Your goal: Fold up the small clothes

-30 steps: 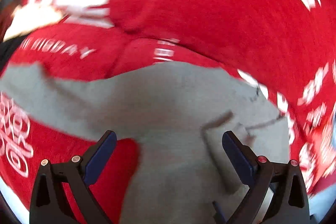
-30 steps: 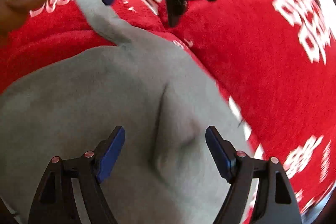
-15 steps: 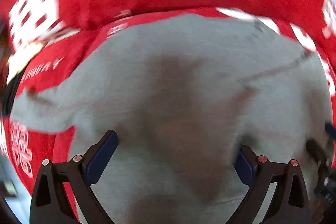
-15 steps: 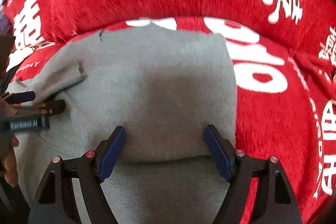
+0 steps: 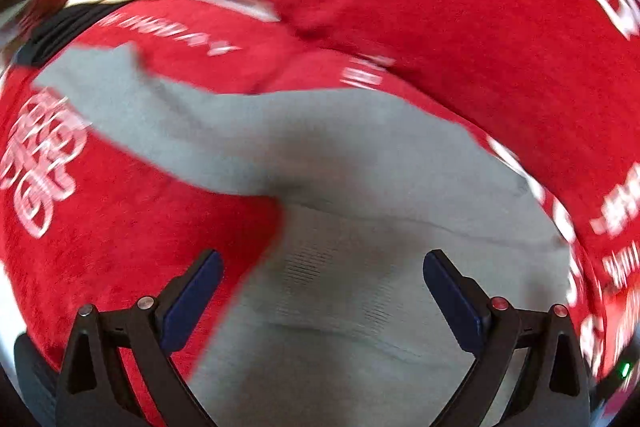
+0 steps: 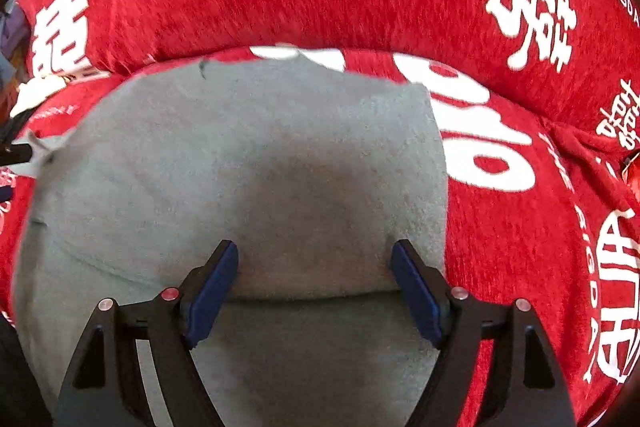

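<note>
A red blanket (image 6: 500,227) with white characters covers the surface. On it lies the grey garment (image 6: 260,167), partly folded I think; one sleeve (image 5: 132,107) remains spread. Both left tongs (image 5: 322,279) and right tongs (image 6: 314,279) hover open above the garment, gripping nothing.

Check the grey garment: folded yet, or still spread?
Partly folded. The grey garment shows a doubled edge near the right gripper, but one sleeve lies stretched out.
</note>
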`<state>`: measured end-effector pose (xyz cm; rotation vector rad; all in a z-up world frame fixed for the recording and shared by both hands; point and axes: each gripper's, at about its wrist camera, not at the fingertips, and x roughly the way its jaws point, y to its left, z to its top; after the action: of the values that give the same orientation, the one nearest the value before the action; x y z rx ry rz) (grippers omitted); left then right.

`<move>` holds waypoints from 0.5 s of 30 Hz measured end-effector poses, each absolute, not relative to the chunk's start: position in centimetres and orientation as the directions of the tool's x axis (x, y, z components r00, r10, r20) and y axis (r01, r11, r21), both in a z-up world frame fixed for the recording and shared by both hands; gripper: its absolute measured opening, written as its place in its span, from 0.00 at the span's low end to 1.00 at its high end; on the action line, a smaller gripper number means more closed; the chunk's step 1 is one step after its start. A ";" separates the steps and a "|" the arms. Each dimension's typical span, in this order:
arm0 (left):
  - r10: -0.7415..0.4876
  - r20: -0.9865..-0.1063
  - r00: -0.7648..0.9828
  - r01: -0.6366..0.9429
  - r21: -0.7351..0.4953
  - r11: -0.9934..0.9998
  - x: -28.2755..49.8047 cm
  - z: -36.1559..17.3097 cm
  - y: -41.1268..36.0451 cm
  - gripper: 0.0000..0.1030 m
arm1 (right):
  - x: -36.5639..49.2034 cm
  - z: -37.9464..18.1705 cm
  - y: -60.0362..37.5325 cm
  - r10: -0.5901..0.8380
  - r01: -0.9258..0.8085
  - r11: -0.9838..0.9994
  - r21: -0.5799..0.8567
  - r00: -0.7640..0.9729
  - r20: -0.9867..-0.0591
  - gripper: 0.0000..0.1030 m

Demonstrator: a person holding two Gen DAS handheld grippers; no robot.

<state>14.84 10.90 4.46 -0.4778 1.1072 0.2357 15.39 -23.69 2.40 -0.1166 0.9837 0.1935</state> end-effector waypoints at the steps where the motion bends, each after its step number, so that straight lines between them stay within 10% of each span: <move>1: -0.082 -0.898 0.433 -0.352 -0.252 0.901 15.4 4.5 9.1 0.98 | 15.3 2.8 -23.3 0.124 -0.228 0.974 -0.004 0.544 -0.830 0.79; 9: -0.021 -0.948 0.316 -0.177 -0.081 0.981 18.2 0.3 3.0 0.98 | 18.2 0.8 -20.6 0.113 -0.300 0.953 -0.038 0.468 -0.876 0.82; 15: -0.050 -0.915 0.400 -0.285 -0.176 0.942 15.0 2.7 11.4 0.98 | 18.5 2.6 -25.5 0.007 -0.056 0.998 -0.025 0.505 -0.863 0.81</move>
<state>14.97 11.43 2.69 -0.3283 1.1551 0.1520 18.51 -25.47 2.62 -0.0519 1.0408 0.0380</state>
